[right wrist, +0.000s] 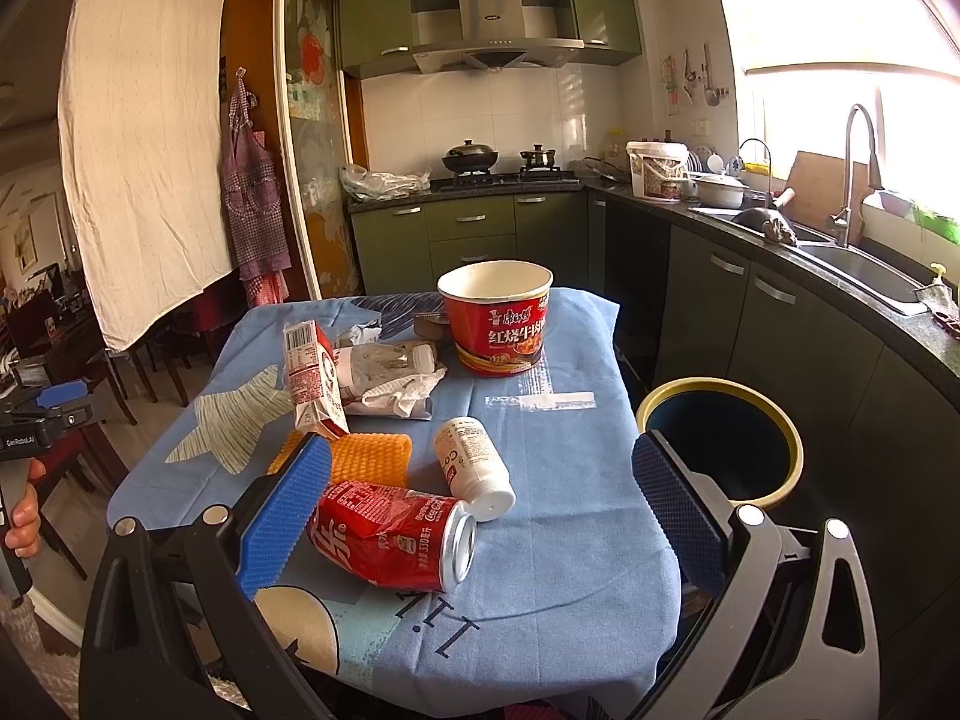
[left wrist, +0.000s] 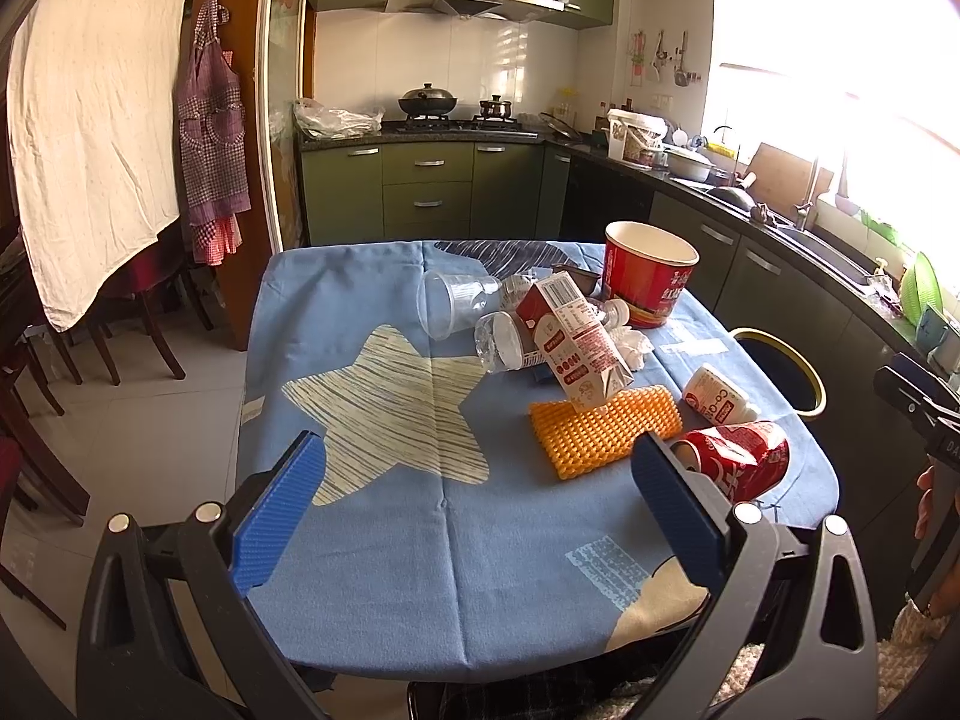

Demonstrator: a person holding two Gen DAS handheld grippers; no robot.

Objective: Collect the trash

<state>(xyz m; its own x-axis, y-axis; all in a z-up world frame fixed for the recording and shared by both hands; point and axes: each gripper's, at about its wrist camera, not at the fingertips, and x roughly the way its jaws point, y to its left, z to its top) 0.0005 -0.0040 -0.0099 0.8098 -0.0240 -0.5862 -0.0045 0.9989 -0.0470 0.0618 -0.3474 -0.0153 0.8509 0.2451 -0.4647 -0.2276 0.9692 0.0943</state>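
Trash lies on a table with a blue cloth [left wrist: 390,570]: a crushed red cola can [right wrist: 390,534] [left wrist: 741,459], a small white bottle [right wrist: 474,465] [left wrist: 720,396], an orange mesh pad [left wrist: 606,429] [right wrist: 372,459], a red-white carton [left wrist: 576,336] [right wrist: 312,378], clear plastic bottles [left wrist: 504,342], a clear cup [left wrist: 447,303], crumpled tissue [right wrist: 402,393] and a red noodle tub [right wrist: 501,321] [left wrist: 648,279]. A dark bin with a yellow rim [right wrist: 723,441] [left wrist: 780,369] stands right of the table. My left gripper [left wrist: 480,498] is open and empty over the near cloth. My right gripper [right wrist: 483,510] is open, with the can and bottle between its fingers.
Green kitchen cabinets [right wrist: 468,234] and a stove stand behind the table. A counter with a sink [right wrist: 864,270] runs along the right. Dark wooden chairs [left wrist: 138,312] and a hanging white sheet stand at the left.
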